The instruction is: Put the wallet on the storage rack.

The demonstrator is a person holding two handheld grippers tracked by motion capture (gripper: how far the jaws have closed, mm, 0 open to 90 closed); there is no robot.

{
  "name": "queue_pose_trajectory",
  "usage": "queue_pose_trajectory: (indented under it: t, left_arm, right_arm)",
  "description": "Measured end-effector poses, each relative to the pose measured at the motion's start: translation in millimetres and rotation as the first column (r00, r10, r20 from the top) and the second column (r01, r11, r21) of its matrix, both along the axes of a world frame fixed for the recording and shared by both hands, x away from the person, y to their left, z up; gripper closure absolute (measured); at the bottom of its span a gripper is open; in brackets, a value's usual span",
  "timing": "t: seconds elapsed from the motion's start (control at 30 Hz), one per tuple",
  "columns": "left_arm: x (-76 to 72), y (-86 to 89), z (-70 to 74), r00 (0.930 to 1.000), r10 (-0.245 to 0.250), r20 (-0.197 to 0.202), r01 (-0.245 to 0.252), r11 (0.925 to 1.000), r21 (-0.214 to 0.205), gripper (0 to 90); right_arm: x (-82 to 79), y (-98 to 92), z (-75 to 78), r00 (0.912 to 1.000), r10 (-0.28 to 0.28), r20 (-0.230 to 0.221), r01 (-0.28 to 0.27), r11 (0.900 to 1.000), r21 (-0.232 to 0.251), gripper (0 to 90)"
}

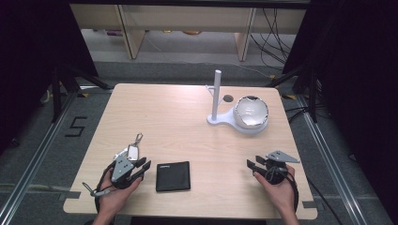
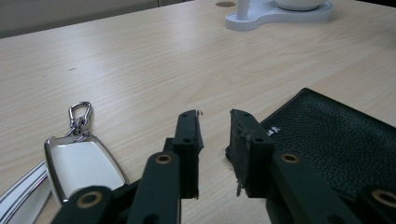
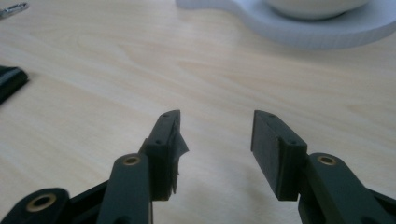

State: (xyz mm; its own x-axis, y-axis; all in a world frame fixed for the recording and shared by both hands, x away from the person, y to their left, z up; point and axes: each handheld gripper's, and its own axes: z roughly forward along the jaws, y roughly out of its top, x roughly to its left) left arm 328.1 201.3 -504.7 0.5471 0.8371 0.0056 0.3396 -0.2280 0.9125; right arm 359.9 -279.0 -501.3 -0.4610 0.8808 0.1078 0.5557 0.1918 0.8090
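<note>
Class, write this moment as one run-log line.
left gripper: open, between key fob and wallet | right gripper: open, empty | bowl: on stand

Key fob [image 1: 133, 151] left of wallet [image 1: 173, 176] — bowl [image 1: 251, 112] on stand [image 1: 220, 119], far right.

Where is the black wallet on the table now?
In the high view the black wallet lies flat near the table's front edge, just right of the left gripper and the key fob.
</note>
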Motion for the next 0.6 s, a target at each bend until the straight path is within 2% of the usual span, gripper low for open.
queue_pose_trajectory:
  t: [0.03,0.07,0.1,0.13,0.17,0.2,0.23,0.27,0.3,0.33,0.37,0.4,0.43,0.47,0.5,0.53,0.57,0.6]
  left_arm:
    - [0.3,-1.1,2.3,0.9999,-0.005,-0.015,0.005,0.9999,0.01,76.2]
    - [0.3,-1.1,2.3,0.9999,-0.005,-0.015,0.005,0.9999,0.01,78.5]
    - [-0.1,-2.4,4.7,0.9994,-0.003,-0.036,0.004,0.9996,0.027,78.5]
    - [-0.1,-3.4,6.5,0.9982,-0.01,-0.06,0.012,0.9991,0.041,82.2]
    - [-0.6,-4.7,7.9,0.9966,-0.01,-0.082,0.015,0.9981,0.06,84.8]
    - [-1.1,-6.8,8.6,0.9909,-0.017,-0.133,0.028,0.9962,0.082,89.5]
    - [-1.1,-6.8,8.6,0.9909,-0.017,-0.133,0.028,0.9962,0.082,89.5]
    - [-1.6,-8.4,8.3,0.9869,-0.03,-0.158,0.044,0.9951,0.088,89.5]
    - [-3.2,-9.1,8.0,0.9788,-0.052,-0.198,0.076,0.9899,0.119,89.7]
    - [-3.2,-9.1,8.0,0.9788,-0.052,-0.198,0.076,0.9899,0.119,89.7]
    - [-4.7,-11.4,7.2,0.9722,-0.066,-0.225,0.094,0.989,0.115,89.7]
    - [-5.9,-11.8,7.8,0.9676,-0.078,-0.24,0.111,0.9858,0.127,89.8]
    - [-7.7,-15.8,7.7,0.966,-0.083,-0.245,0.113,0.9873,0.112,89.7]
    - [-7.7,-15.8,7.7,0.966,-0.083,-0.245,0.113,0.9873,0.112,89.7]
    - [-8.1,-16.5,9.6,0.9612,-0.093,-0.26,0.128,0.9841,0.123,89.7]
    - [-7.7,-17.4,10.0,0.9591,-0.096,-0.266,0.135,0.9821,0.131,89.7]
    - [-7.2,-18.3,9.8,0.9589,-0.087,-0.27,0.128,0.9822,0.138,89.7]
    - [-6.8,-19.2,9.5,0.9597,-0.081,-0.269,0.123,0.9816,0.146,89.7]
  right_arm:
    - [0.3,2.7,3.2,0.9994,0.001,-0.034,-0.001,0.9999,0.013,53.3]
    - [0.3,2.7,3.2,0.9994,0.001,-0.034,-0.001,0.9999,0.013,53.3]
    - [1.4,5.2,5.6,0.9979,-0.005,-0.065,0.007,0.9995,0.031,53.4]
    - [3.8,6.4,8.0,0.996,0.019,-0.087,-0.014,0.9984,0.055,53.7]
    - [4.0,10.9,10.8,0.9912,0.01,-0.132,0.002,0.9958,0.092,54.6]
    - [7.4,17.1,16.2,0.9861,0.029,-0.164,-0.014,0.9955,0.094,57.9]
    - [7.4,17.1,16.2,0.9861,0.029,-0.164,-0.014,0.9955,0.094,57.9]
    - [7.9,18.4,17.6,0.9835,0.038,-0.177,-0.022,0.9954,0.094,59.1]
    - [10.3,26.7,20.8,0.9772,0.067,-0.201,-0.05,0.9945,0.092,59.9]
    - [10.3,26.7,20.8,0.9772,0.067,-0.201,-0.05,0.9945,0.092,59.9]
    - [11.0,30.0,21.5,0.9742,0.072,-0.214,-0.057,0.9952,0.079,60.0]
    - [12.5,35.9,21.7,0.9694,0.091,-0.228,-0.076,0.9944,0.074,60.2]
    - [14.0,45.0,24.2,0.9564,0.113,-0.27,-0.093,0.9921,0.085,60.2]
    - [14.0,45.0,24.2,0.9564,0.113,-0.27,-0.093,0.9921,0.085,60.2]
    - [14.7,49.0,24.4,0.9521,0.118,-0.282,-0.096,0.9912,0.092,60.1]
    - [16.2,55.2,24.6,0.9439,0.138,-0.3,-0.108,0.9874,0.116,60.0]
    - [18.7,64.8,27.0,0.9274,0.144,-0.345,-0.113,0.9877,0.109,60.1]
    - [18.7,64.8,27.0,0.9274,0.144,-0.345,-0.113,0.9877,0.109,60.1]
